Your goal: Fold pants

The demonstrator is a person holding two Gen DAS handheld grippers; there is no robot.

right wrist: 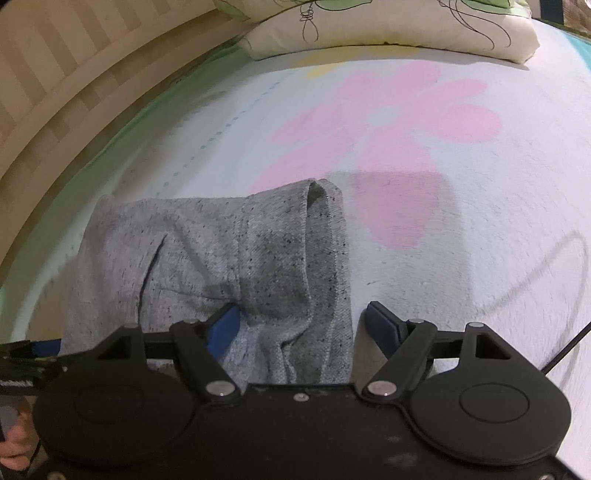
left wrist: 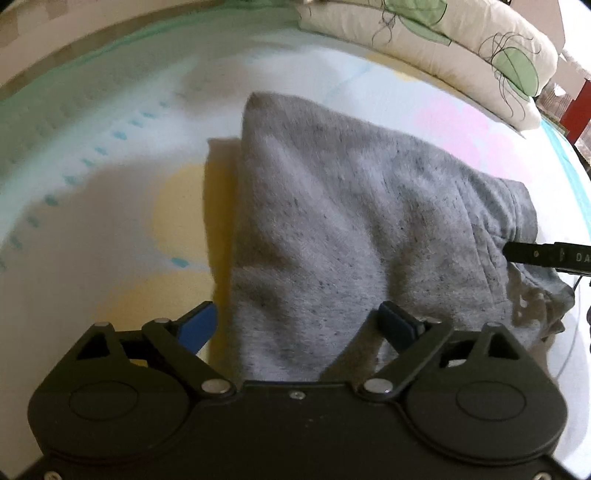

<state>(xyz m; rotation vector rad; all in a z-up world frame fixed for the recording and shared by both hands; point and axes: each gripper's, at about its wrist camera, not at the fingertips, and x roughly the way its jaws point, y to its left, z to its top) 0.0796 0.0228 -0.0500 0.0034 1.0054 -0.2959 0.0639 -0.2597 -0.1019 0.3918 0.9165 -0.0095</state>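
Grey speckled pants (left wrist: 343, 229) lie folded in a thick bundle on a bed with a pastel flowered sheet. My left gripper (left wrist: 299, 325) is open, its blue fingers astride the near left part of the bundle. My right gripper (right wrist: 306, 328) is open too, its blue fingers astride the near right edge of the pants (right wrist: 229, 258), where the layered hem shows. A black finger of the right gripper enters the left wrist view (left wrist: 546, 254) at the right edge, over the pants' far right side.
White pillows with green and black line drawings (left wrist: 461, 48) lie at the head of the bed (right wrist: 388, 26). A striped beige wall (right wrist: 55, 74) runs along the left. A thin black cable (right wrist: 569, 350) crosses the sheet at right.
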